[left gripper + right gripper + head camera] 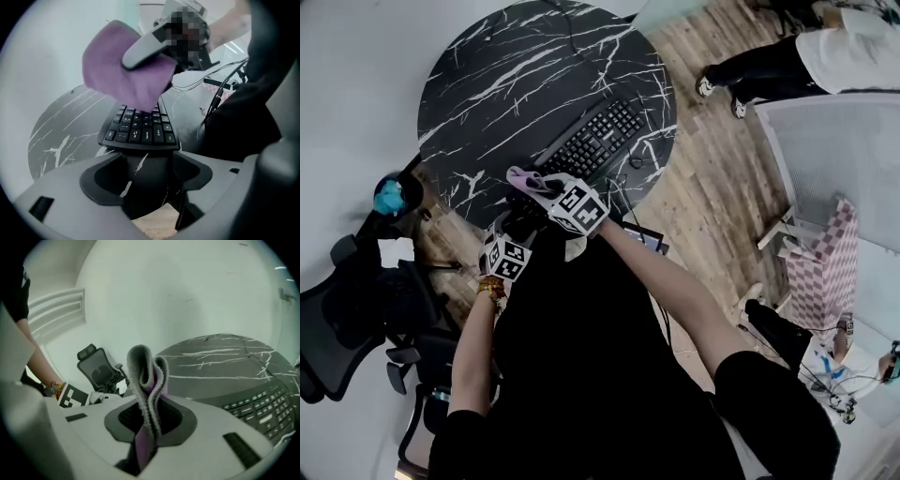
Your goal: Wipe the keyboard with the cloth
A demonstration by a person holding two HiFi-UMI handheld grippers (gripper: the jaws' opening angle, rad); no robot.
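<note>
My right tongs (149, 425) pinch the cloth (146, 376) at a bunched fold; I judge it soft, light. My left tongs (146, 185) gape empty, keyboard (140, 132) just ahead.

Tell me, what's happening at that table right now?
Right gripper shut on cloth, over keyboard's near end. Left gripper open, empty, at table edge. Nothing else on keyboard.

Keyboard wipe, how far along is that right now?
Done: the cloth is picked up, clamped in the right gripper. In hand: it hangs over the keyboard at its near end; contact with the keys is unclear. To do: wiping across the keys. The left gripper is open and empty.
</note>
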